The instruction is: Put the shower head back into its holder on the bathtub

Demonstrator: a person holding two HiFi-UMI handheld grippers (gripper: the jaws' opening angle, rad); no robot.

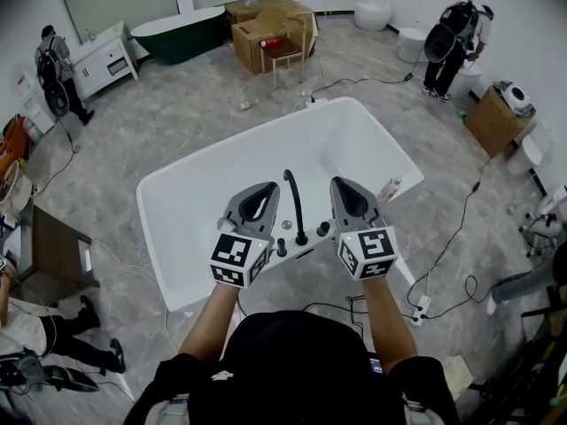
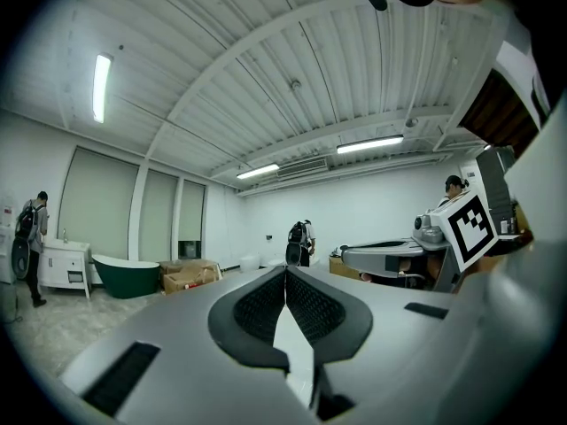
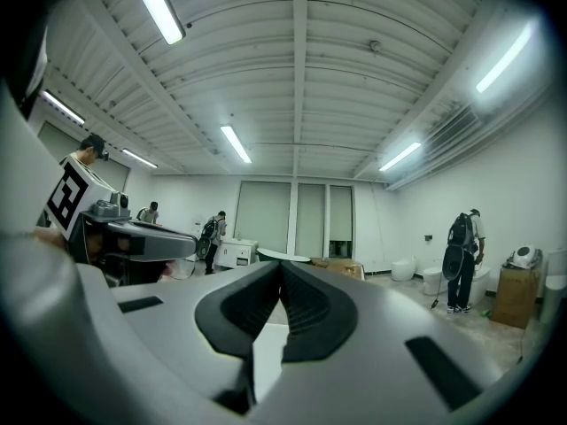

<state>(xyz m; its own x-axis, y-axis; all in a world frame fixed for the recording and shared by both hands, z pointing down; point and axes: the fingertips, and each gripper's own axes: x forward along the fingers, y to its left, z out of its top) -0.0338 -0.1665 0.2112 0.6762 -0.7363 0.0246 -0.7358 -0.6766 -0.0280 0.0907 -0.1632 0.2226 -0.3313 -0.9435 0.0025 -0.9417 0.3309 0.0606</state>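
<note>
Fingers closed and empty, our left gripper (image 1: pixel 265 187) and right gripper (image 1: pixel 342 182) flank the faucet (image 1: pixel 295 204); what may be the shower head (image 1: pixel 388 189) lies right of it.

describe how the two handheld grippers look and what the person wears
The left gripper and right gripper are grey wedge-shaped shells with black ribbed pads inside the jaws. Each carries a white cube with black square markers. The person wears a black top, forearms bare.

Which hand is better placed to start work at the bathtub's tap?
Right, narrowly. The left gripper and right gripper are shut and empty, flanking the black tap on the bathtub rim. A black fitting sits just beside the right one. The shower head I can't make out.
</note>
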